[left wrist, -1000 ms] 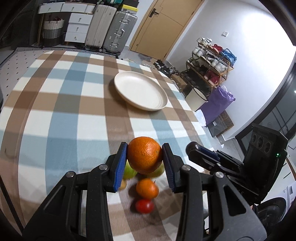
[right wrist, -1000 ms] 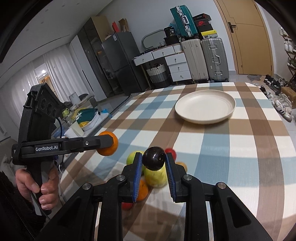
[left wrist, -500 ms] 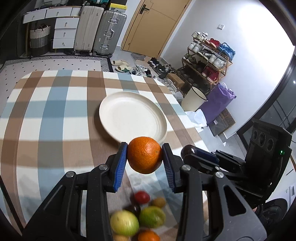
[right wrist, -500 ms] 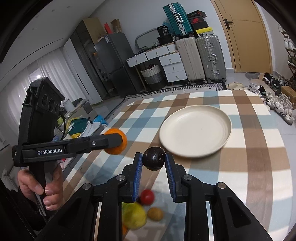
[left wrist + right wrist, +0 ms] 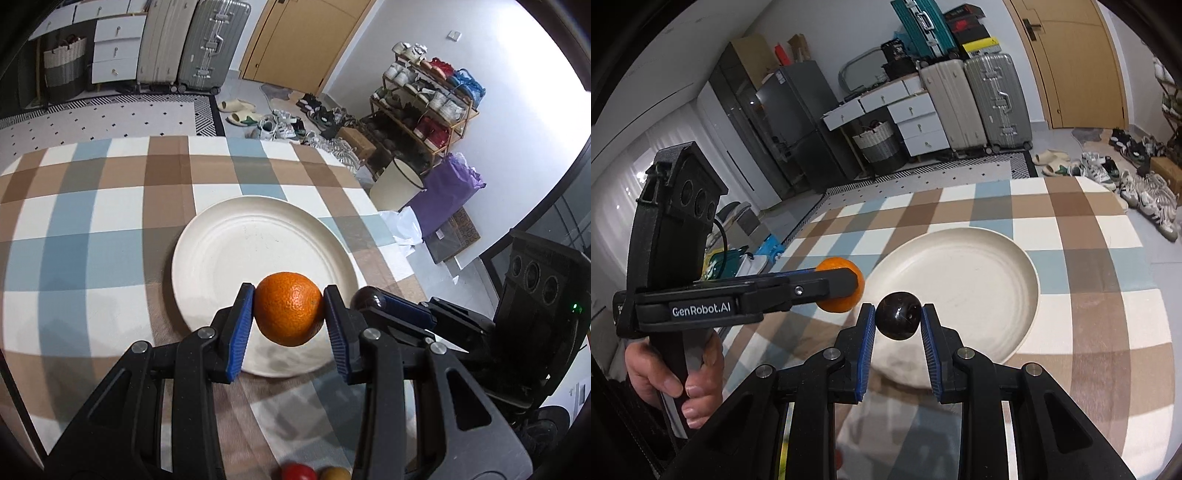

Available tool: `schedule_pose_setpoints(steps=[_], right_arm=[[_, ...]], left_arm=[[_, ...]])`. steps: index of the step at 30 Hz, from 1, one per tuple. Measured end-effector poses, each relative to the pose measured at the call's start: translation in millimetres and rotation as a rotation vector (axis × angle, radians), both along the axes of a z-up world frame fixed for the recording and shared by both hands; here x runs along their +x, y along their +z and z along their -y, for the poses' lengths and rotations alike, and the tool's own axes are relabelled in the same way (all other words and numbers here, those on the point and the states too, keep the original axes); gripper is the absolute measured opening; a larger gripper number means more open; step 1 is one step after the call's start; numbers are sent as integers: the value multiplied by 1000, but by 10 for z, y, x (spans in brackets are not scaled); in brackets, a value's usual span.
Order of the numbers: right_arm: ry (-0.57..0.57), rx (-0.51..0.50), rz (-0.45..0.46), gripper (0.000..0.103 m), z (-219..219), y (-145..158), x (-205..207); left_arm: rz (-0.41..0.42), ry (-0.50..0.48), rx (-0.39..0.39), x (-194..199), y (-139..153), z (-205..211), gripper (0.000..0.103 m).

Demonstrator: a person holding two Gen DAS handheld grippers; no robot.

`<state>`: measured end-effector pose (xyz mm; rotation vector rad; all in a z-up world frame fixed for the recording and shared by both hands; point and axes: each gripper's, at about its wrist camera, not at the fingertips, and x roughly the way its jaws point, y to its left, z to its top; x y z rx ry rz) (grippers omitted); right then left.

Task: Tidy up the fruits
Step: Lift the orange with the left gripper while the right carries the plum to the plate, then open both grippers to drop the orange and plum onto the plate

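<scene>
My left gripper [image 5: 289,314] is shut on an orange [image 5: 289,309] and holds it in the air over the near edge of a cream plate [image 5: 258,243]. My right gripper [image 5: 898,320] is shut on a small dark round fruit [image 5: 898,320], above the plate's [image 5: 967,280] near left rim. In the right wrist view the left gripper [image 5: 846,286] with its orange [image 5: 834,265] hangs just to the left, a hand on its handle. The dark fruit [image 5: 367,298] also shows right of the orange in the left wrist view. The plate has nothing on it.
A red fruit [image 5: 295,472] and a yellowish one [image 5: 334,473] lie on the checked tablecloth [image 5: 92,229] at the bottom edge of the left wrist view. Beyond the table are suitcases [image 5: 207,40], a shoe rack [image 5: 428,96] and shoes on the floor.
Both grippers have carried their fruit forward from the pile toward the plate, which is now just under them. The loose fruits have slid down and mostly out of view. Both grips are unchanged.
</scene>
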<state>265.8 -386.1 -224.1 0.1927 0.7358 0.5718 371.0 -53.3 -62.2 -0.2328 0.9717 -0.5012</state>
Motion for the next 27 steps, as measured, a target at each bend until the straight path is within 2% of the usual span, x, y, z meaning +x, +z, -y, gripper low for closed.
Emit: schedule_pose_setpoints(steps=[9,20,22,24,27], right_arm=[[-22,-38,-50,26,-14,-349,268],[-25,-93,-59,26,-63,-506,315],[-24,-105,-58,32,-72,-510,318],[-28,-103,-55,47,-56,-485,306],[-35,-102,-36,49,-24,-421,264]], left_arm=[[-60,-5,-14,276,-504,112,35],[-74,3,13,431,-706,265,35],[-75,11,21,450,-713,263,35],[-76,16,27,440,-697,260,36],[-74,33,31,380,-645,199,36]])
